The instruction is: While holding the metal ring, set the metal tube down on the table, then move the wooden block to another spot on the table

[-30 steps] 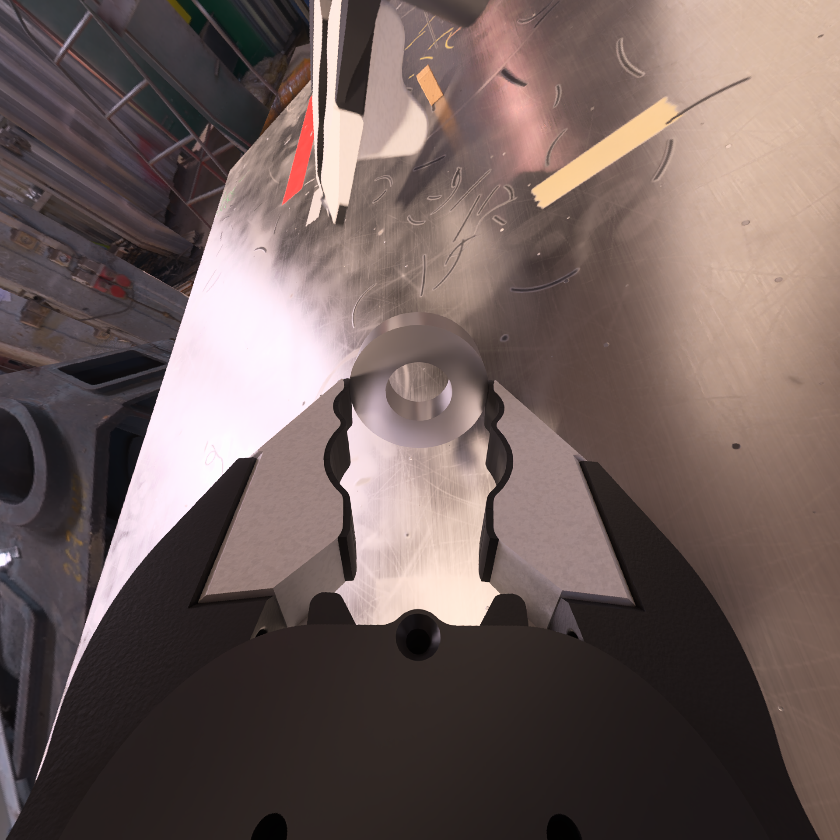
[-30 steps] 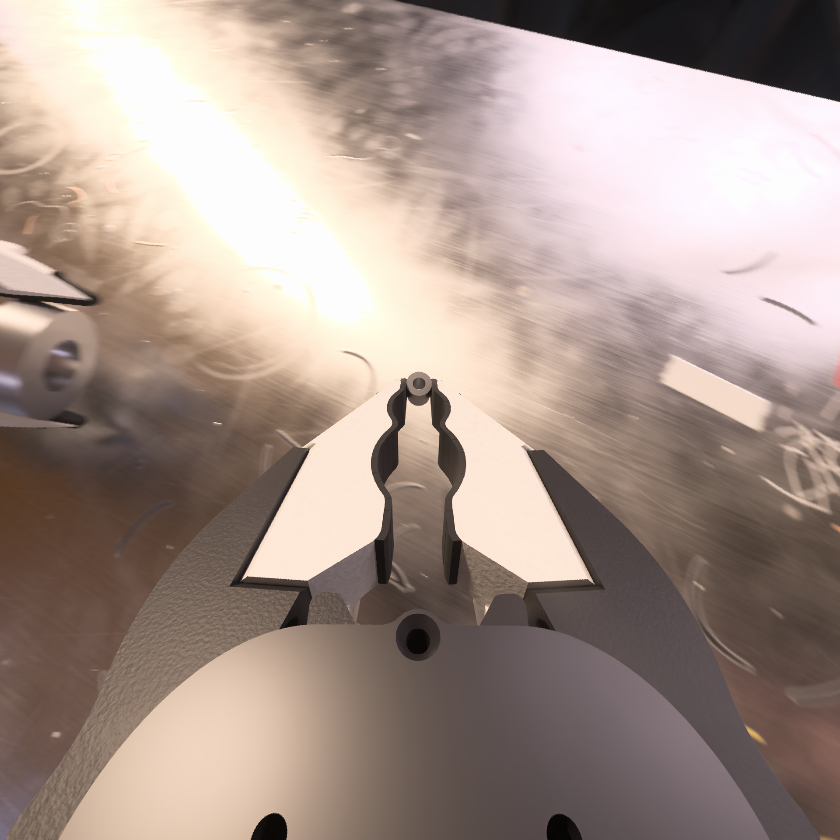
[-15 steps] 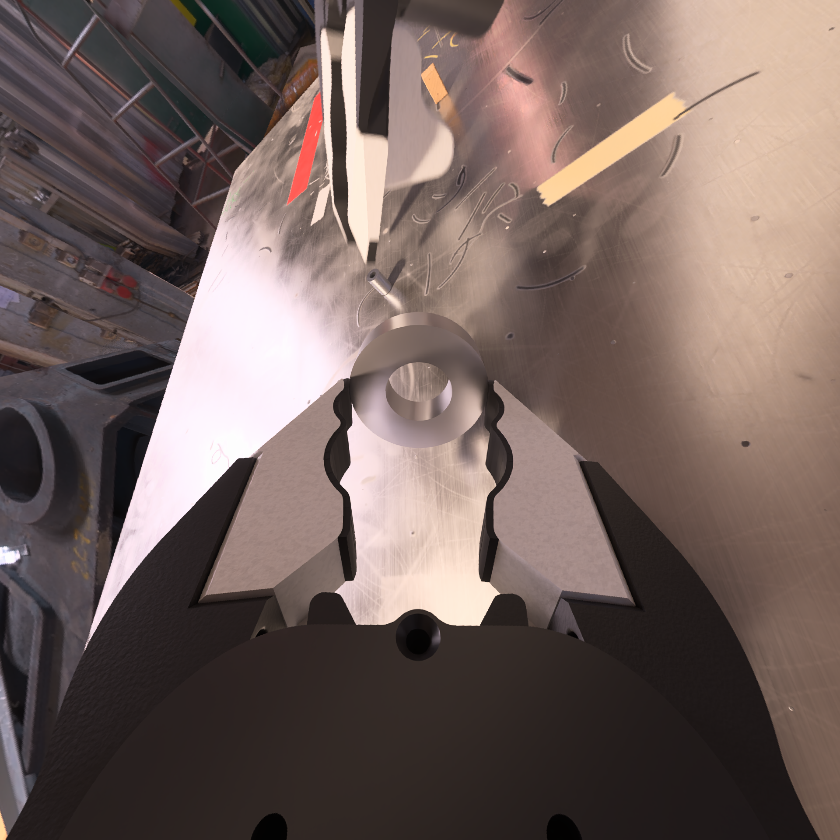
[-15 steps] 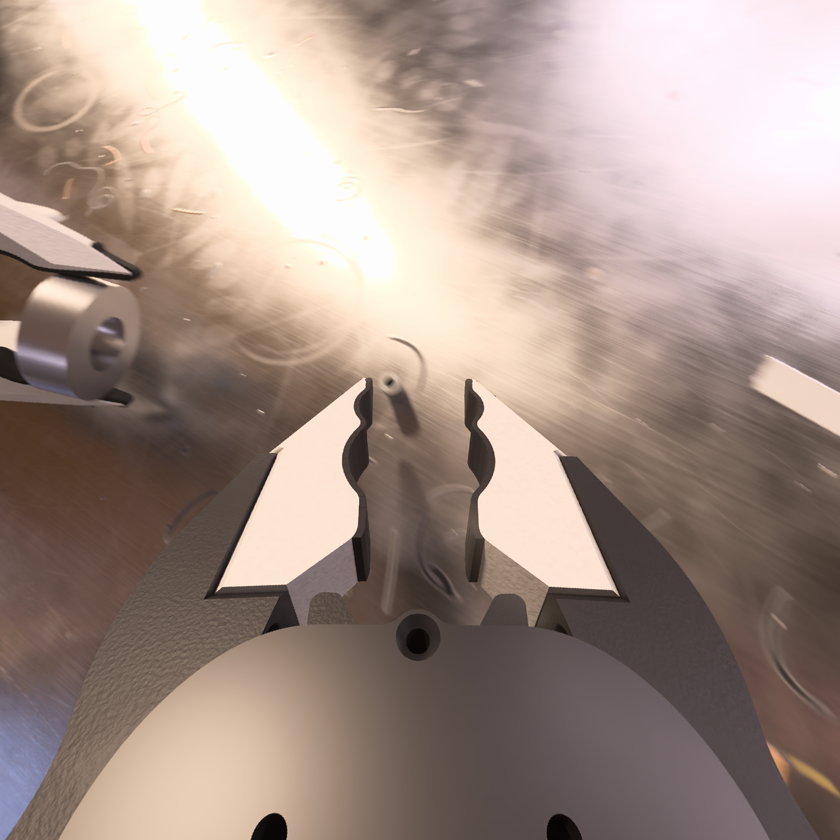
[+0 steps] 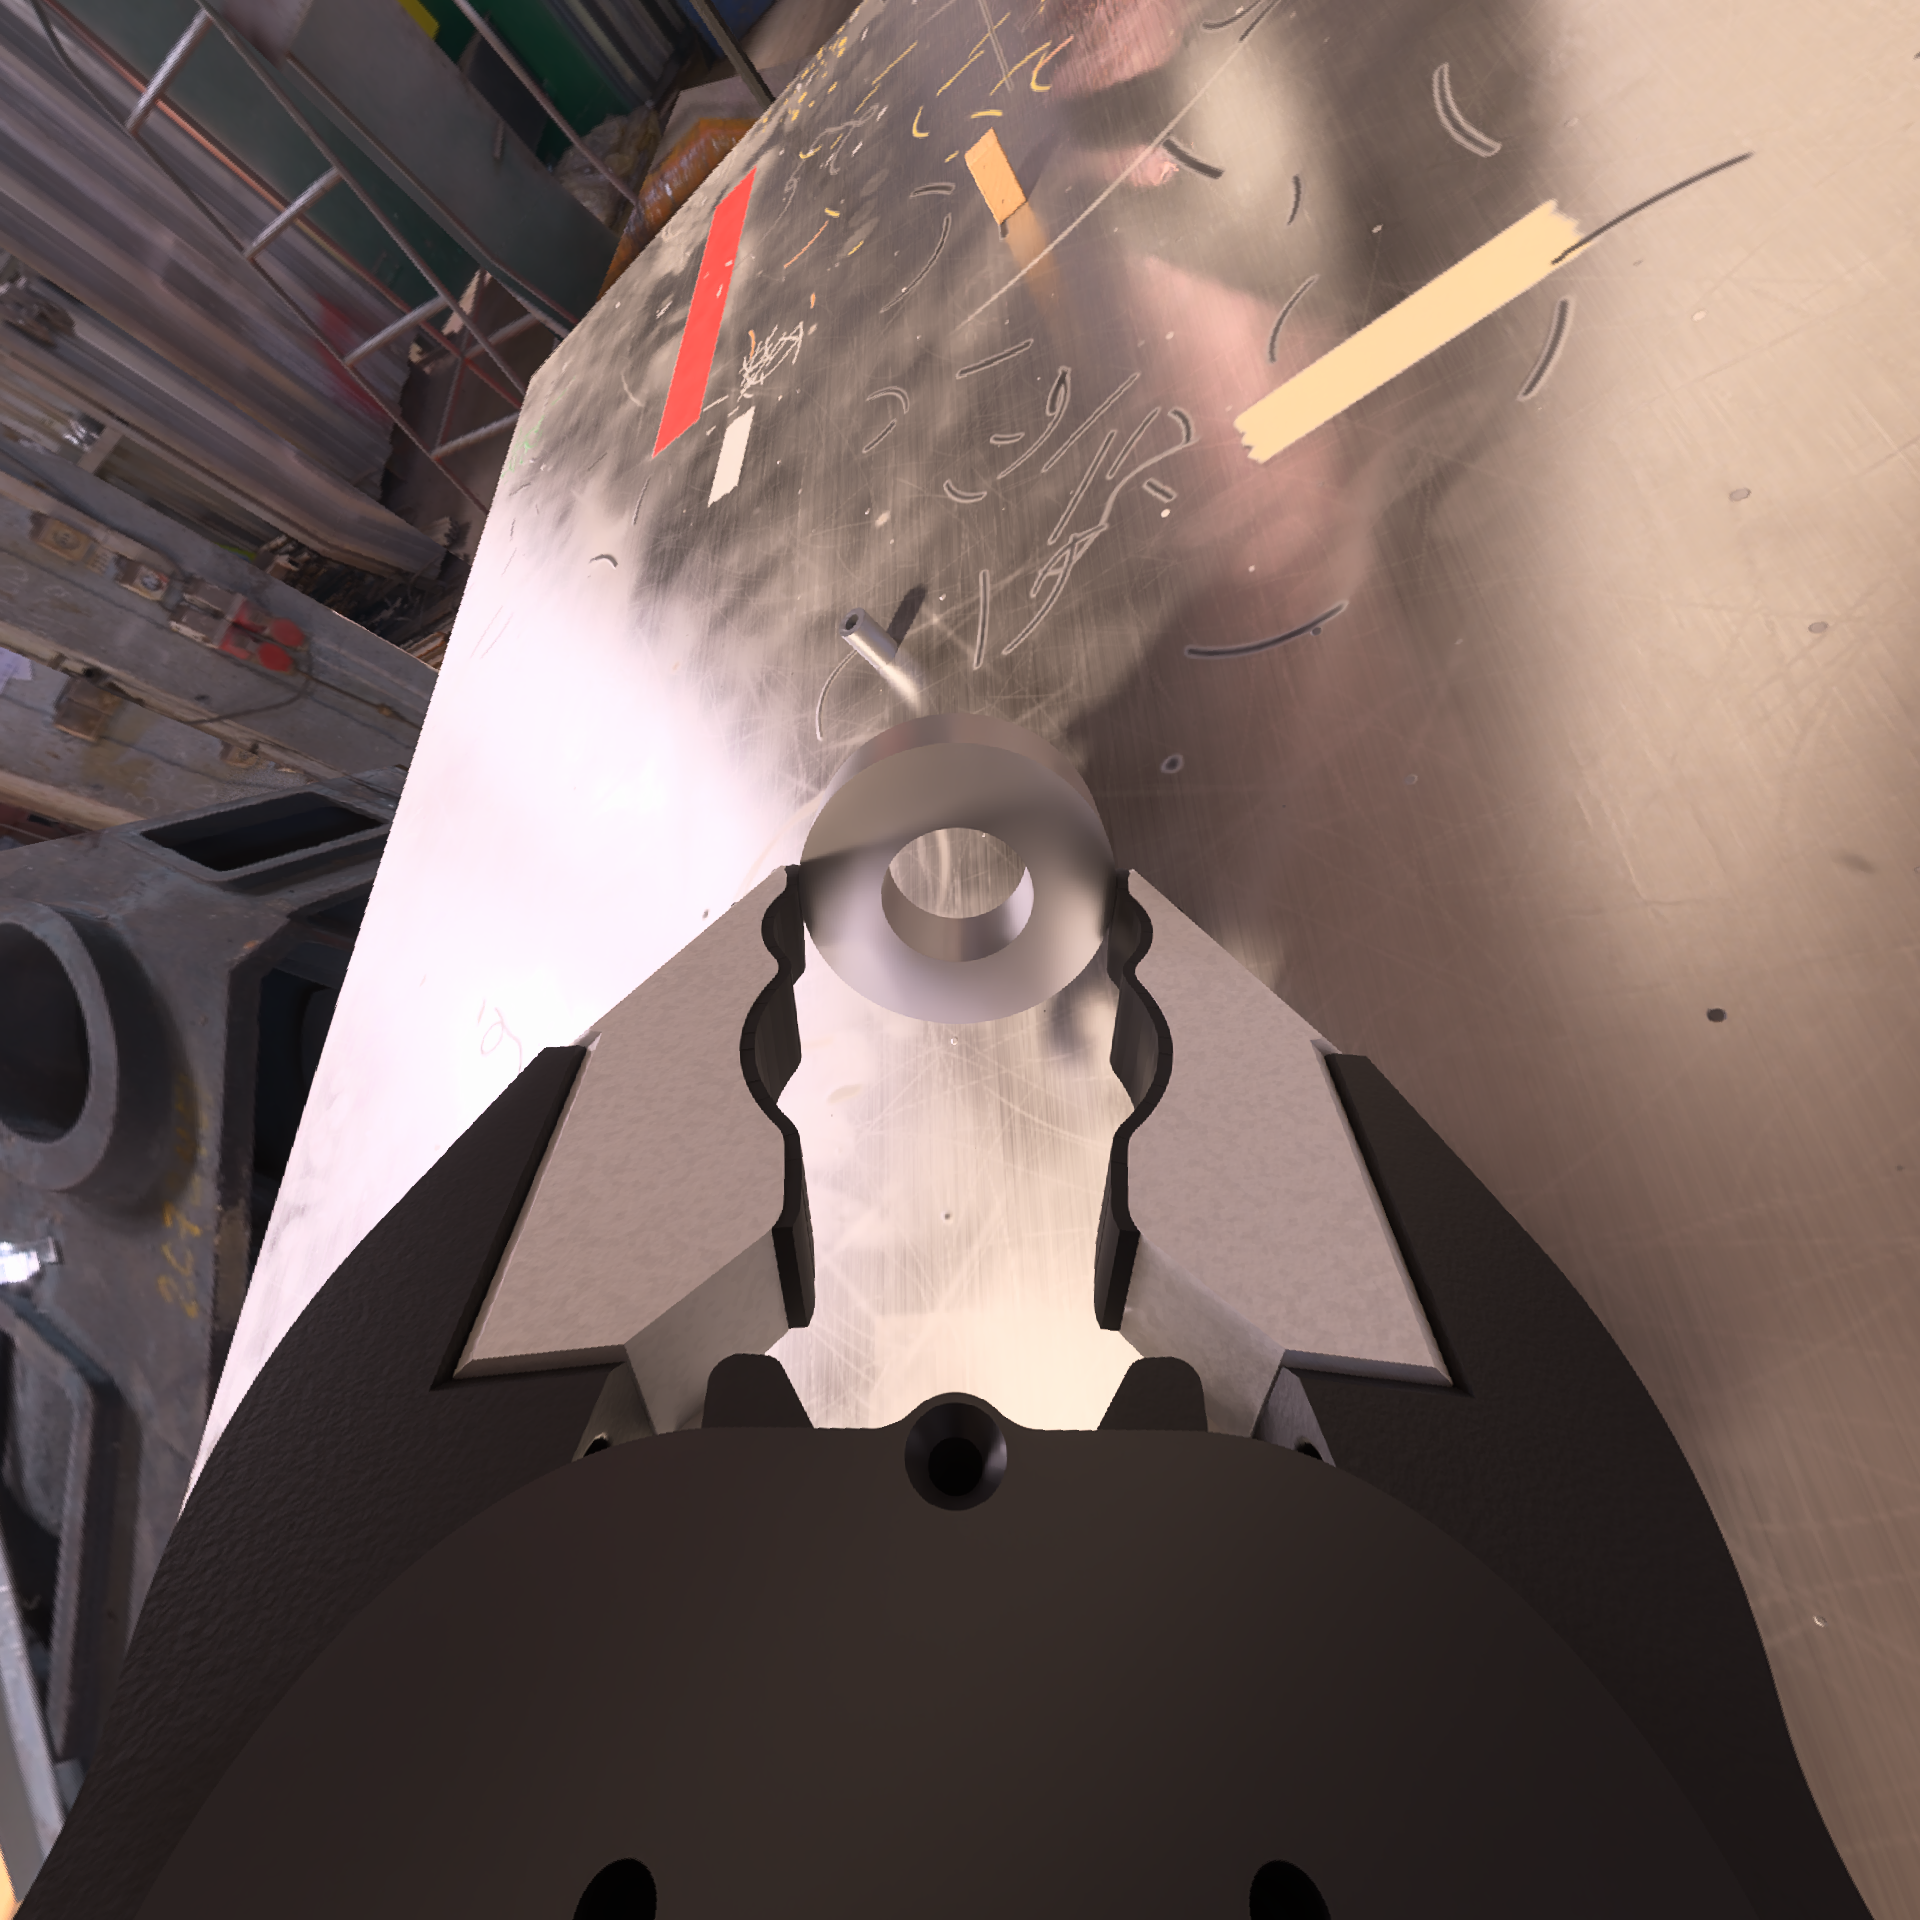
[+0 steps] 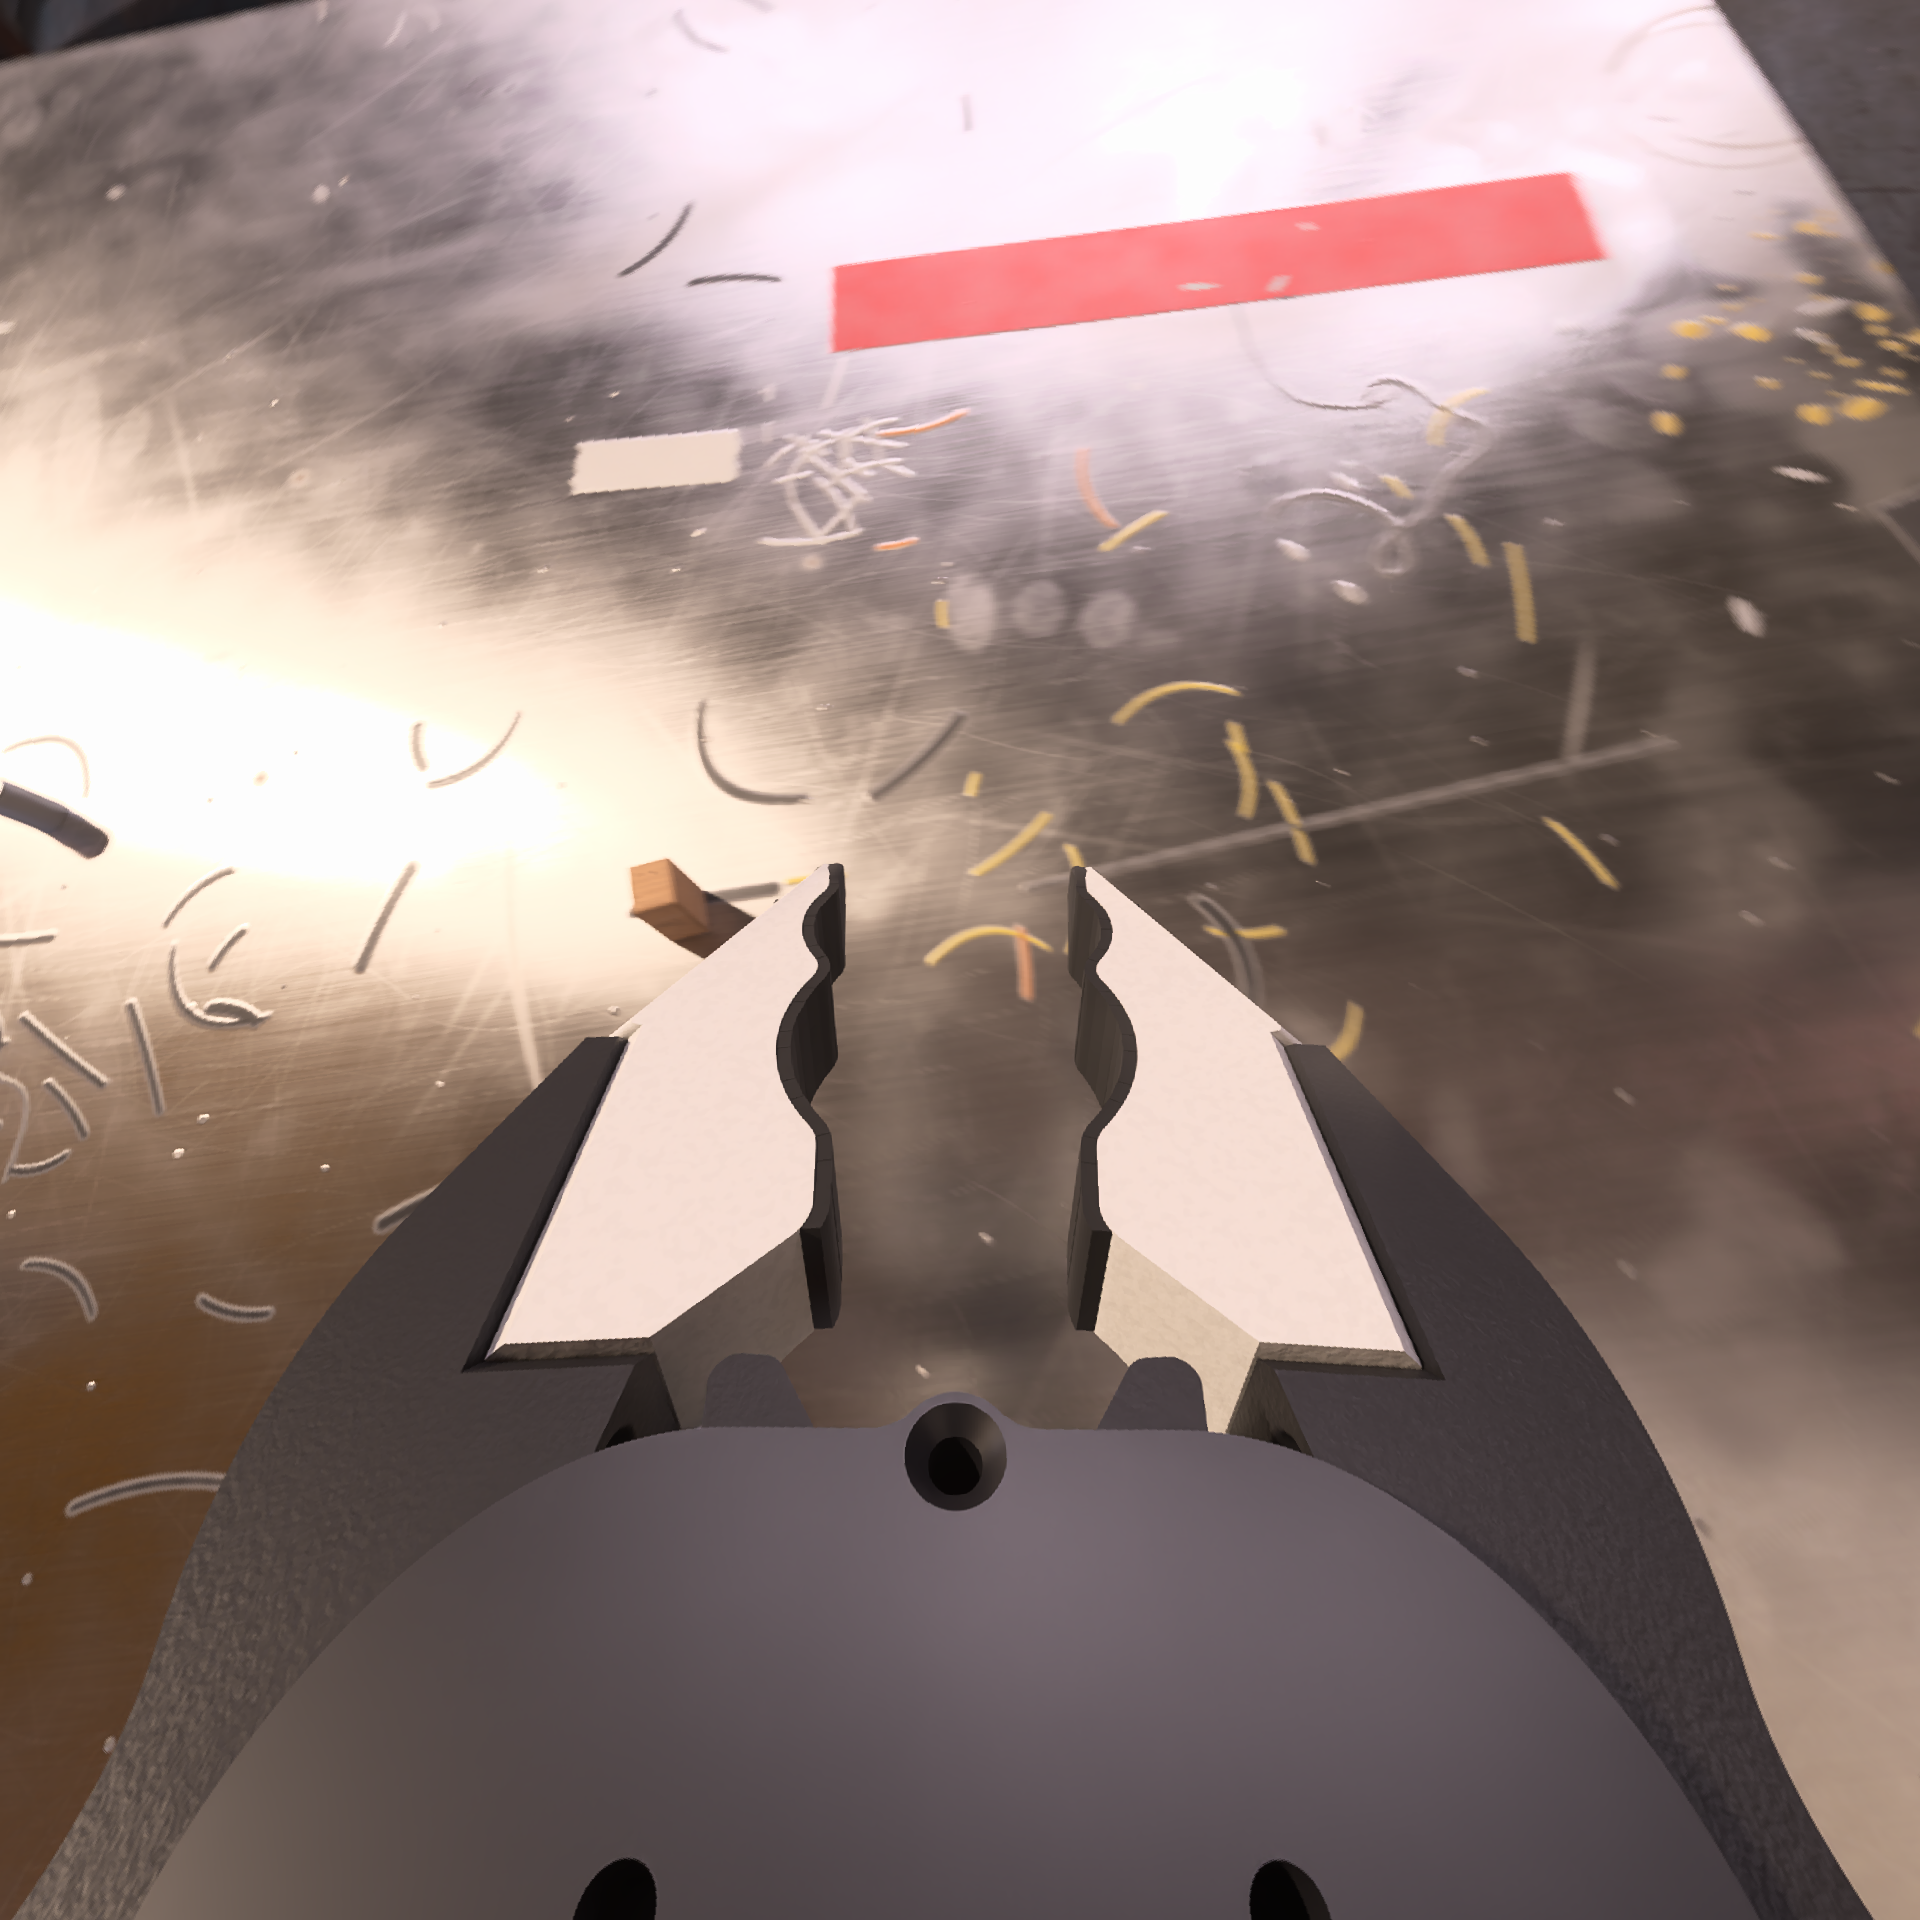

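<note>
My left gripper is shut on the metal ring and holds it above the table, its hole facing the camera. The thin metal tube lies on the table just beyond the ring, free of both grippers. My right gripper is open and empty over the table. The small wooden block sits on the table just left of its left fingertip, apart from it. The block also shows far off in the left wrist view. The right gripper is out of the left wrist view.
The scratched metal table bears a red tape strip, a white patch, a cream strip and scattered shavings. Its left edge drops to dark machinery. A dark rod-like shape shows at the right view's left edge.
My right gripper opened and let go of the metal tube, which now lies on the table. It then swung away toward the wooden block and left the left view. The left gripper kept still.
</note>
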Available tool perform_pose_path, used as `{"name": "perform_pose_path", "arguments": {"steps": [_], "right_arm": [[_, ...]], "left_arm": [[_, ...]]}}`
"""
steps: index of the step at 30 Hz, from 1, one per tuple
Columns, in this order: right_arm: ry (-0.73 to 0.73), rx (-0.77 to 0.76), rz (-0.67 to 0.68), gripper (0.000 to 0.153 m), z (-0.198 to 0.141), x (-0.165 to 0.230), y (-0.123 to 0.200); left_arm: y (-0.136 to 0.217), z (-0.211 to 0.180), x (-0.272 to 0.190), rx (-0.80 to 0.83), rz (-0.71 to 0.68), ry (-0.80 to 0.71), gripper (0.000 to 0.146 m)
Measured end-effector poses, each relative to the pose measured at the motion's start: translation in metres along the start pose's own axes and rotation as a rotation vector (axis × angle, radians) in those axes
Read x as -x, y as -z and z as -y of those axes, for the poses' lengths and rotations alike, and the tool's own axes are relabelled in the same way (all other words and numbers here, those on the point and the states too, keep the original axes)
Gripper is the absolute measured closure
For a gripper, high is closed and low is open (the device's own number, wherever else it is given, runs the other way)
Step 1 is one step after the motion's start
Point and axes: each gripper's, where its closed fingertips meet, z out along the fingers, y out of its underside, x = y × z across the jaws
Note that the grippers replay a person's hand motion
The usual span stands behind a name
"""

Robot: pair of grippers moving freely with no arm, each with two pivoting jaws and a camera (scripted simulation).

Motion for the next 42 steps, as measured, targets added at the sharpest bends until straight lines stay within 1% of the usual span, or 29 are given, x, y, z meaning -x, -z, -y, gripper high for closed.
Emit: {"name": "perform_pose_path", "arguments": {"steps": [1, 3, 5, 6, 8, 9, 11, 13, 16, 24, 27, 31, 34, 36, 38, 41, 42], "right_arm": [[0.022, 0.009, 0.014, 0.111, 0.000, 0.009, -0.006], [0.071, 0.041, -0.016, 0.110, 0.000, 0.015, -0.014], [0.085, 0.064, -0.042, 0.104, 0.002, 0.015, -0.018], [0.077, 0.065, -0.031, 0.101, 0.003, 0.017, -0.018], [0.057, 0.076, 0.028, 0.102, 0.001, 0.028, -0.018], [0.064, 0.091, 0.054, 0.103, -0.001, 0.034, -0.018], [0.121, 0.106, 0.073, 0.107, -0.004, 0.047, -0.019], [0.181, 0.117, 0.082, 0.114, -0.006, 0.058, -0.021], [0.222, 0.116, 0.119, 0.123, -0.007, 0.069, -0.025], [0.214, 0.193, 0.122, 0.132, -0.019, 0.068, -0.031], [0.222, 0.198, 0.136, 0.142, -0.020, 0.070, -0.032], [0.242, 0.180, 0.122, 0.143, -0.017, 0.071, -0.030], [0.222, 0.108, 0.154, 0.142, -0.004, 0.077, -0.024], [0.209, 0.057, 0.197, 0.142, 0.008, 0.091, -0.017], [0.230, 0.041, 0.275, 0.143, 0.015, 0.119, -0.012], [0.271, 0.073, 0.486, 0.143, 0.008, 0.190, -0.015], [0.287, 0.084, 0.532, 0.143, 0.004, 0.211, -0.018]], "left_arm": [[0.000, 0.000, 0.000, -0.001, 0.000, 0.000, 0.087], [0.000, 0.000, 0.000, -0.002, 0.001, -0.001, 0.087], [0.001, 0.001, 0.000, -0.005, 0.002, -0.002, 0.087], [0.001, 0.001, 0.000, -0.005, 0.001, -0.002, 0.087], [0.001, 0.001, 0.000, -0.006, 0.000, -0.001, 0.087], [0.001, 0.001, 0.000, -0.006, 0.000, -0.001, 0.087], [0.001, 0.001, 0.000, -0.006, 0.001, -0.003, 0.087], [0.001, 0.001, 0.000, -0.006, 0.002, -0.004, 0.087], [0.001, 0.001, -0.001, -0.007, 0.003, -0.005, 0.087], [0.001, 0.001, -0.001, -0.008, 0.004, -0.006, 0.087], [0.001, 0.001, -0.002, -0.008, 0.006, -0.008, 0.087], [0.001, 0.001, -0.002, -0.008, 0.007, -0.010, 0.087], [0.001, 0.001, -0.003, -0.007, 0.007, -0.011, 0.087], [0.001, 0.001, -0.003, -0.006, 0.007, -0.011, 0.087], [0.001, 0.001, -0.003, -0.006, 0.006, -0.011, 0.087], [0.001, 0.001, -0.004, -0.007, 0.007, -0.010, 0.087], [0.001, 0.001, -0.004, -0.006, 0.009, -0.010, 0.087]]}}
